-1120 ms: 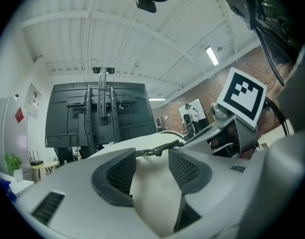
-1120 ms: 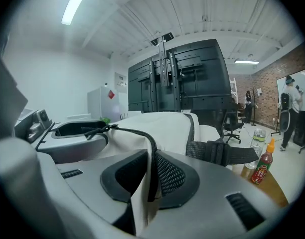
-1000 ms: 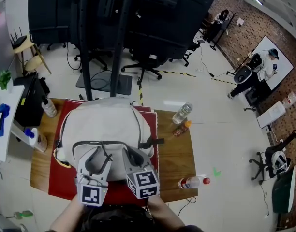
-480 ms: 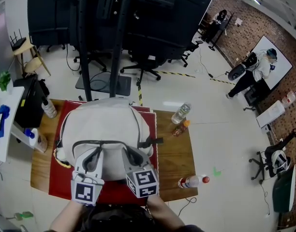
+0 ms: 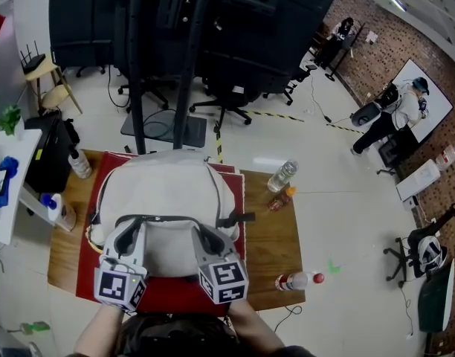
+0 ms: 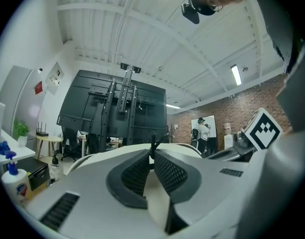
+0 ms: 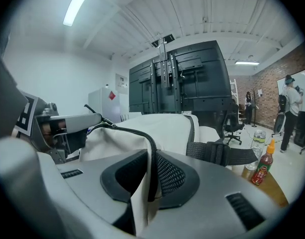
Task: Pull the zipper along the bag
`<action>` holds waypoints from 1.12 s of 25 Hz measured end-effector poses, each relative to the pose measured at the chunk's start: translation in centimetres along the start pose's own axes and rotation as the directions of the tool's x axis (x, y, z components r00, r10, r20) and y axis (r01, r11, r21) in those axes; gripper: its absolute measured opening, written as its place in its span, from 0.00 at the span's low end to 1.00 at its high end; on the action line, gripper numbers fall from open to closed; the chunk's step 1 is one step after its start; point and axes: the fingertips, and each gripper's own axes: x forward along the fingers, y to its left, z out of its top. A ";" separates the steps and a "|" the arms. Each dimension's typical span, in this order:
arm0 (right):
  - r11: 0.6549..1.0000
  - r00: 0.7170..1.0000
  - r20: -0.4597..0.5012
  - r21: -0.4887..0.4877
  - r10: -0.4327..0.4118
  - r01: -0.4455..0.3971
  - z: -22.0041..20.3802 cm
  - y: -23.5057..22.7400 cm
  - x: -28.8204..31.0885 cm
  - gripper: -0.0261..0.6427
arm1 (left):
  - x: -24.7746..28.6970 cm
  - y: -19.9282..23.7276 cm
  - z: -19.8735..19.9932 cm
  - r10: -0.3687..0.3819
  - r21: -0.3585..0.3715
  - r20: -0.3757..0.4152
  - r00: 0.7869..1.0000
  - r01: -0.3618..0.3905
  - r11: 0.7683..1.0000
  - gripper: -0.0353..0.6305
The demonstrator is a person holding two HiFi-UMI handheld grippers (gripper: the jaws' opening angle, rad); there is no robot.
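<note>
A cream backpack [image 5: 168,192] lies on a red mat [image 5: 86,277] on the wooden table [image 5: 276,244]. Its dark zipper [image 5: 168,219] runs across the near side. My left gripper [image 5: 129,233] is at the zipper's left end. In the left gripper view its jaws [image 6: 152,156] are closing and the pads pinch the black zipper pull [image 6: 153,146], with cream fabric below. My right gripper [image 5: 205,235] is shut on the bag's fabric at the zipper track [image 7: 151,168], right of the left gripper [image 7: 90,117]. A black strap [image 7: 222,153] hangs off the bag's right side.
A clear water bottle [image 5: 282,175] and a small sauce bottle [image 5: 279,198] stand at the table's right back. Another bottle [image 5: 296,280] lies near the right front edge. A spray bottle [image 5: 79,163] and a white bottle [image 5: 62,216] stand at the left. Black stands and office chairs rise behind.
My left gripper has shifted left along the bag's near side and its jaws have gone from wide open to pinched together. The right gripper has stayed put.
</note>
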 end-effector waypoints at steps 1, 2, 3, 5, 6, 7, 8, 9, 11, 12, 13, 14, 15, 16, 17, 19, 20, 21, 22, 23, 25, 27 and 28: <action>1.000 1.000 0.002 -0.002 0.001 -0.001 0.0 0.0 0.0 0.14 | 0.0 0.3 0.0 -0.006 -0.024 -0.006 1.000 0.006 1.000 0.11; 1.000 1.000 0.004 -0.004 0.001 -0.001 0.0 0.0 0.0 0.14 | 0.1 0.5 0.0 -0.016 -0.053 -0.014 1.000 0.015 0.998 0.11; 1.000 1.000 0.006 -0.004 0.002 -0.002 0.0 0.0 0.1 0.14 | 0.1 0.7 0.0 -0.025 -0.080 -0.021 0.999 0.023 0.997 0.11; 1.000 1.000 0.008 -0.003 0.004 -0.004 0.1 0.1 0.1 0.14 | 0.0 1.1 0.2 -0.034 -0.096 -0.026 0.999 0.031 0.995 0.11; 1.000 1.000 0.008 -0.003 0.005 -0.005 0.2 0.1 0.1 0.14 | 0.0 1.4 0.4 -0.032 -0.088 -0.027 0.999 0.030 0.996 0.11; 1.000 1.000 0.009 -0.003 0.007 -0.007 0.2 0.2 0.1 0.14 | -0.2 1.7 0.5 -0.030 -0.081 -0.028 0.999 0.028 0.996 0.11; 1.000 1.000 0.010 -0.004 0.009 -0.009 0.2 0.3 0.1 0.14 | -0.2 2.0 0.6 -0.030 -0.079 -0.031 0.999 0.027 0.996 0.11; 1.000 1.000 0.010 -0.007 0.010 -0.010 0.2 0.3 0.0 0.14 | -0.3 2.2 0.5 -0.031 -0.079 -0.035 0.999 0.028 0.996 0.11; 1.000 1.000 0.009 -0.012 0.007 -0.007 0.1 0.1 0.0 0.14 | -0.4 2.5 0.3 -0.027 -0.076 -0.042 0.999 0.023 0.997 0.11; 1.000 1.000 0.009 -0.011 0.004 -0.004 0.0 0.0 0.0 0.14 | -0.5 2.9 0.3 -0.014 -0.080 -0.041 0.999 0.011 0.997 0.11; 1.000 1.000 0.009 -0.007 0.002 -0.002 0.0 0.0 0.1 0.14 | -0.7 3.5 0.3 0.006 -0.089 -0.035 0.999 -0.009 0.996 0.11; 1.000 1.000 0.010 -0.001 0.002 -0.002 0.0 -0.1 0.1 0.14 | -1.0 4.5 0.4 0.030 -0.103 -0.029 0.999 -0.033 0.994 0.11; 1.000 1.000 0.011 0.004 0.002 -0.002 0.0 -0.1 0.1 0.14 | -1.4 5.5 0.4 0.054 -0.115 -0.026 0.998 -0.057 0.992 0.11; 1.000 1.000 0.011 0.008 0.002 -0.002 -0.1 -0.1 0.1 0.14 | -1.9 6.5 0.3 0.075 -0.122 -0.026 0.997 -0.078 0.990 0.11; 1.000 1.000 0.011 0.010 0.002 -0.002 -0.1 -0.1 0.1 0.14 | -2.4 7.5 0.1 0.092 -0.123 -0.031 0.995 -0.095 0.988 0.11; 1.000 1.000 0.010 0.011 0.000 0.000 -0.1 0.0 0.1 0.14 | -3.7 9.0 -0.8 0.115 -0.120 -0.050 0.992 -0.120 0.985 0.11; 1.000 1.000 0.011 0.011 -0.001 0.001 -0.1 0.0 0.1 0.14 | -4.3 9.5 -1.3 0.125 -0.119 -0.060 0.990 -0.131 0.984 0.11; 1.000 1.000 0.011 0.011 -0.003 0.003 -0.1 0.1 0.2 0.14 | -4.8 9.7 -1.7 0.134 -0.120 -0.070 0.989 -0.141 0.983 0.11; 1.000 1.000 0.011 0.011 -0.005 0.004 -0.1 0.2 0.2 0.14 | -5.3 9.9 -2.0 0.142 -0.125 -0.078 0.987 -0.151 0.981 0.11; 1.000 1.000 0.011 0.011 -0.006 0.006 -0.1 0.2 0.2 0.14 | -5.7 10.0 -2.4 0.151 -0.131 -0.084 0.985 -0.161 0.978 0.11; 1.000 1.000 0.010 0.010 -0.008 0.007 -0.2 0.3 0.3 0.14 | -6.5 10.3 -3.1 0.169 -0.147 -0.089 0.982 -0.181 0.973 0.11; 1.000 1.000 0.009 0.009 -0.006 0.006 -0.2 0.3 0.3 0.14 | -7.2 10.5 -3.6 0.182 -0.168 -0.094 0.979 -0.196 0.966 0.11; 1.000 1.000 0.008 0.009 -0.005 0.005 -0.2 0.4 0.2 0.14 | -7.4 10.6 -3.8 0.185 -0.183 -0.097 0.978 -0.200 0.963 0.12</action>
